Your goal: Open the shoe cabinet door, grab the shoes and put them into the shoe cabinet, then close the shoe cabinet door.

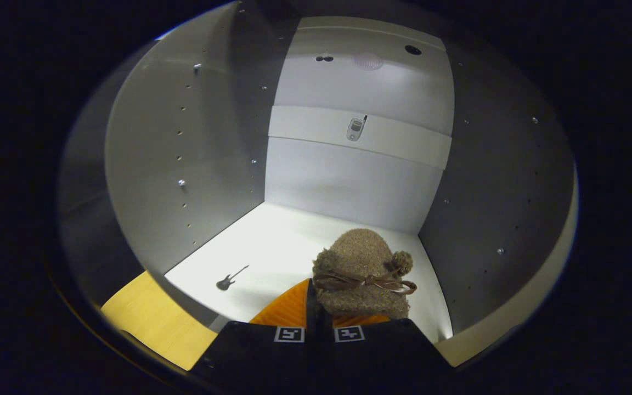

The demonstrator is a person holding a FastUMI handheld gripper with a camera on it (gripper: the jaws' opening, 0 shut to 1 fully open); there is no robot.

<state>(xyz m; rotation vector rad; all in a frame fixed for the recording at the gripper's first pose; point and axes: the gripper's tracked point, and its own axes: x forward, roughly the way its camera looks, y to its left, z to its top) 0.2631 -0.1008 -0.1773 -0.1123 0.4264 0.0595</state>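
The gripper (316, 307), fingers pinching the fuzzy shoe (361, 274), held it inside the open cabinet (184, 164) above its floor (placing step); lowering and releasing seemed next.

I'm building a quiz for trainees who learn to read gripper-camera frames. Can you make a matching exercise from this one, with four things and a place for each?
Things:
1. fuzzy brown shoe
2. guitar sticker
3. phone sticker
4. orange fingers

Places:
A. on the white strip across the cabinet's back wall
B. on the white cabinet floor, to the left of the shoe
C. at the gripper, close together, the shoe's heel end at their tips
D. inside the cabinet, near the back right corner of the floor

Pairs: 1-D, 2-B, 3-A, 4-C
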